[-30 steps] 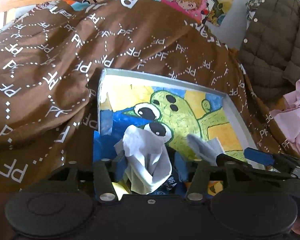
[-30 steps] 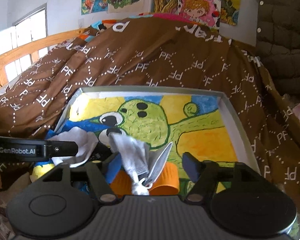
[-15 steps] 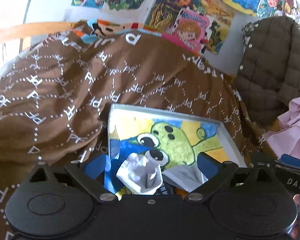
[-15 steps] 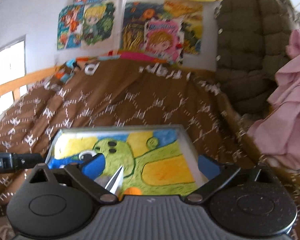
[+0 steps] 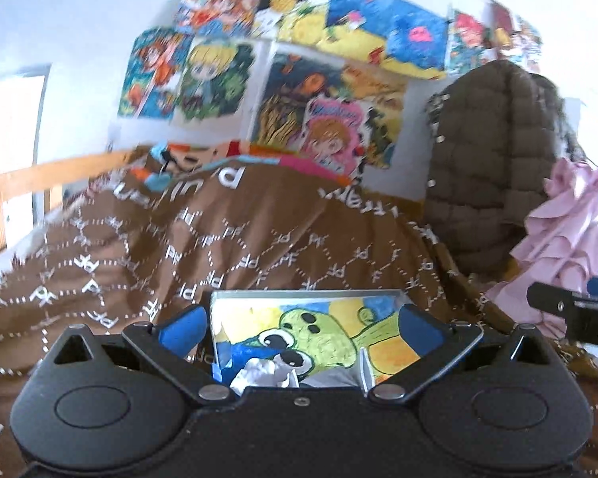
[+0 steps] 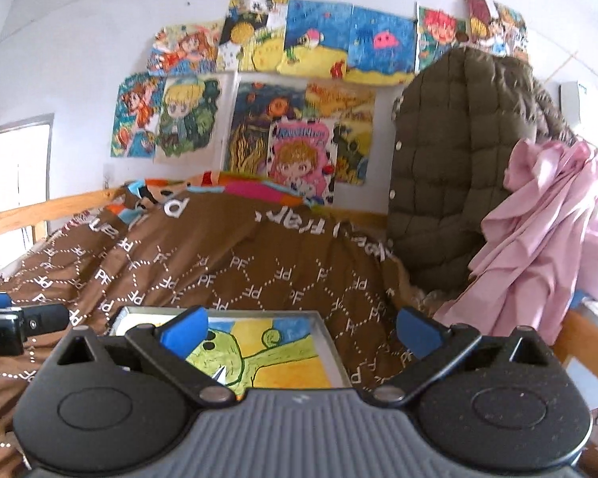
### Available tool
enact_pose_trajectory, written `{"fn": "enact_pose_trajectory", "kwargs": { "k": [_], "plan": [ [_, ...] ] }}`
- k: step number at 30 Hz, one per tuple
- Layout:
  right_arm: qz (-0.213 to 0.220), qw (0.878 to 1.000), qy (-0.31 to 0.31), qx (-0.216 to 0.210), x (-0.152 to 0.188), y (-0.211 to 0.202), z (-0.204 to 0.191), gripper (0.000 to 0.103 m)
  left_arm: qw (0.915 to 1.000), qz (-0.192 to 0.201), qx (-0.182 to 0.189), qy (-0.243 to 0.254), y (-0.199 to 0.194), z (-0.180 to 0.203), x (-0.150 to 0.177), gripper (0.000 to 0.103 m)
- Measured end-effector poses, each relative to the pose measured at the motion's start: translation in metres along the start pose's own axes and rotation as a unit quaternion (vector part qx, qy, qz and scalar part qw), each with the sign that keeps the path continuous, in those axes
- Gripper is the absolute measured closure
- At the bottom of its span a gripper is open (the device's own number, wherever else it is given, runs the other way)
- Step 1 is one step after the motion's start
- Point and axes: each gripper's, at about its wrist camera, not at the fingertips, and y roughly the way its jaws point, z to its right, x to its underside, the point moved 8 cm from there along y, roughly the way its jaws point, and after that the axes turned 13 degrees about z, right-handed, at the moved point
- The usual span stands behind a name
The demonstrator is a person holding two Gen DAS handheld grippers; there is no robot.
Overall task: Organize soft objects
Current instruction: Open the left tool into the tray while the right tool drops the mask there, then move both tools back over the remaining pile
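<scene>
The left gripper [image 5: 301, 328] has its jaws opening, at near full spread; its blue fingertips [image 5: 181, 326] flank the box with nothing between them. The right gripper [image 6: 301, 328] stands fully spread and holds nothing.

The shallow grey-rimmed rectangular box with a painted green cartoon creature on its floor [image 5: 319, 292] lies on the brown quilt printed with white "PF" letters [image 5: 239, 247]. Crumpled white soft cloth pieces [image 5: 259, 372] lie inside the box at its near end, beside a blue item at the near left corner. From the right wrist view only a white tip [image 6: 220, 375] shows above the gripper body.

An olive quilted jacket [image 6: 450, 159] and a pink ruffled garment [image 6: 546, 219] hang at the right. Colourful drawings [image 6: 299, 79] cover the white wall behind the bed.
</scene>
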Motion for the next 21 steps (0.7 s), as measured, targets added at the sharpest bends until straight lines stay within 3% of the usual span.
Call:
{"fn": "enact_pose_trajectory", "kwargs": {
  "k": [10,21],
  "plan": [
    [0.026,1.000,-0.010,-0.006,-0.011,-0.062,0.015,0.000,0.9992,-0.001,0.033,0.022,-0.045,0.016,0.006,0.001],
    [0.001,0.999,-0.033,-0.034,0.014,-0.105,0.005,0.000,0.9974,-0.041,0.048,0.033,-0.080,0.013,0.033,0.001]
  ]
}}
